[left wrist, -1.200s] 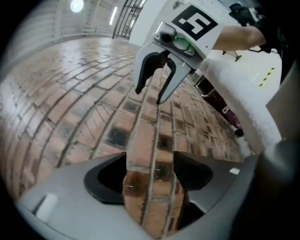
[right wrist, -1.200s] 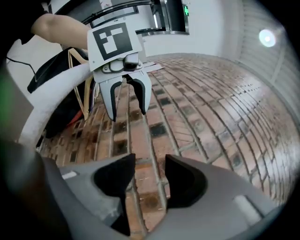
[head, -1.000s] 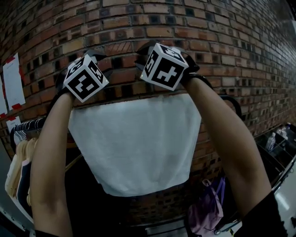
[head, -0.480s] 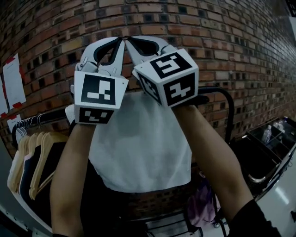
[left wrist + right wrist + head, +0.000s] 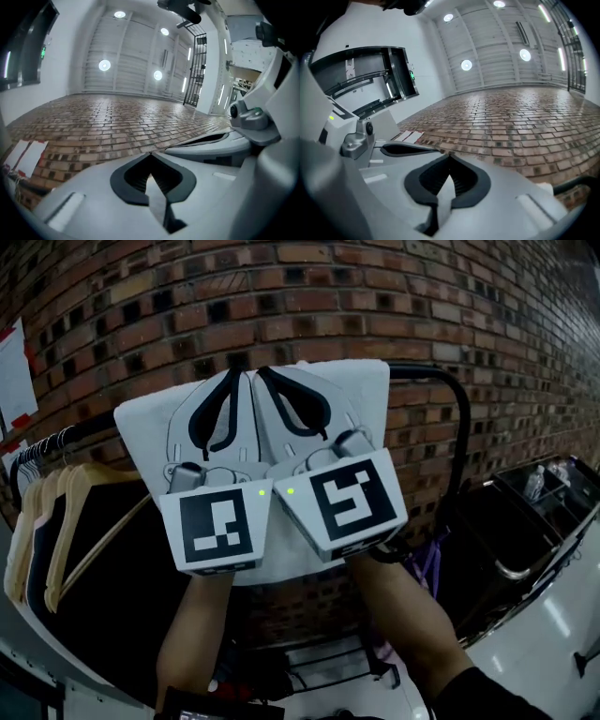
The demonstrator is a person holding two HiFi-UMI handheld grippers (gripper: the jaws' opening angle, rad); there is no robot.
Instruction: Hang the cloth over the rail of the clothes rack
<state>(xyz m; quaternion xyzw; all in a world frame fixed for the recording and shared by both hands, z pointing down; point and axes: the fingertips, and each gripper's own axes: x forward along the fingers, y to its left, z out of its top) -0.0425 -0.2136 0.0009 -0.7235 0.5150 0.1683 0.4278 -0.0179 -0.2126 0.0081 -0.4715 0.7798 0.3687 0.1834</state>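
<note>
The white cloth hangs draped over the black rail of the clothes rack, in front of a brick wall. Both grippers are raised side by side before the cloth, jaws pointing up. My left gripper is shut with nothing between its tips. Right beside it, the right gripper is shut and empty too. Neither one touches the cloth as far as I can see. Their marker cubes hide the cloth's middle.
Wooden hangers with dark clothes fill the rail's left part. The rail bends down at the right end. A purple bag hangs below; black shelving with a bottle stands at the right. Papers are taped to the wall.
Both grippers have let go of the cloth's top edge, shut, and come together nearer the camera. The cloth now hangs over the rail by itself.
</note>
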